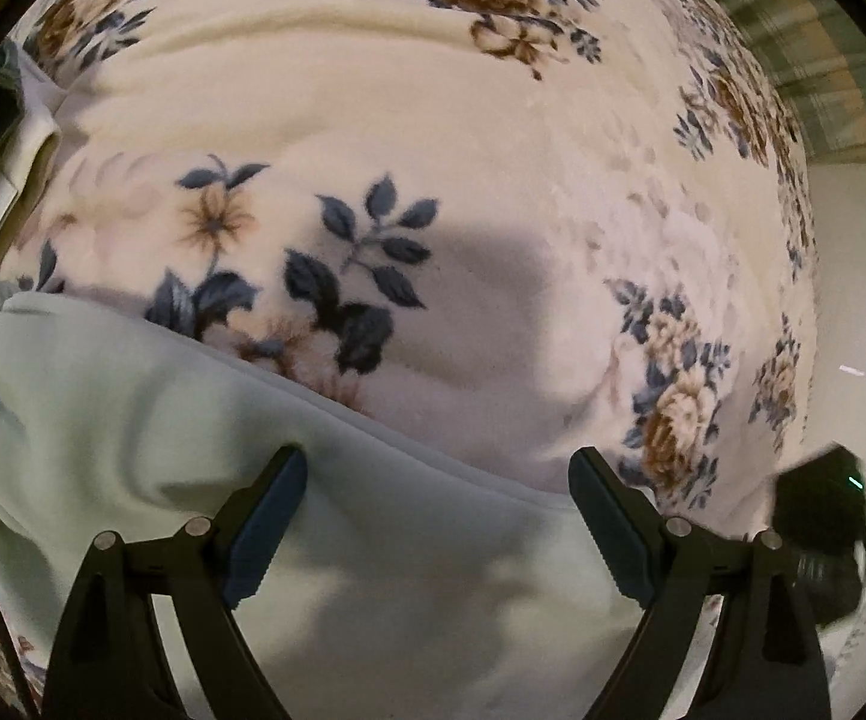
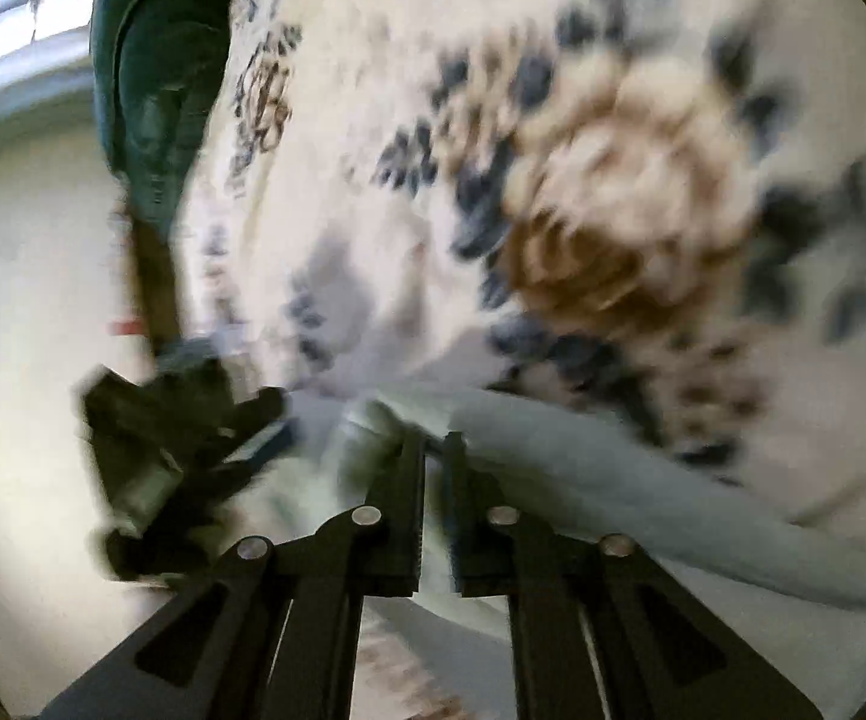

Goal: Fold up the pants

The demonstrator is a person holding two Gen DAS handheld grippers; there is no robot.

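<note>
One cream fleece blanket printed with blue leaves and brown roses covered the bed and filled most of both views. One pair of pale mint-green soft fleece pants lay on it along the near edge, its gathered waistband at the left of the left wrist view. The left gripper hung over the pants with its jaws released and spread wide, nothing between them. The right gripper, seen through heavy blur, had its jaws clenched on a fold of the pants. One dark green garment lay at the blanket's far edge.
</note>
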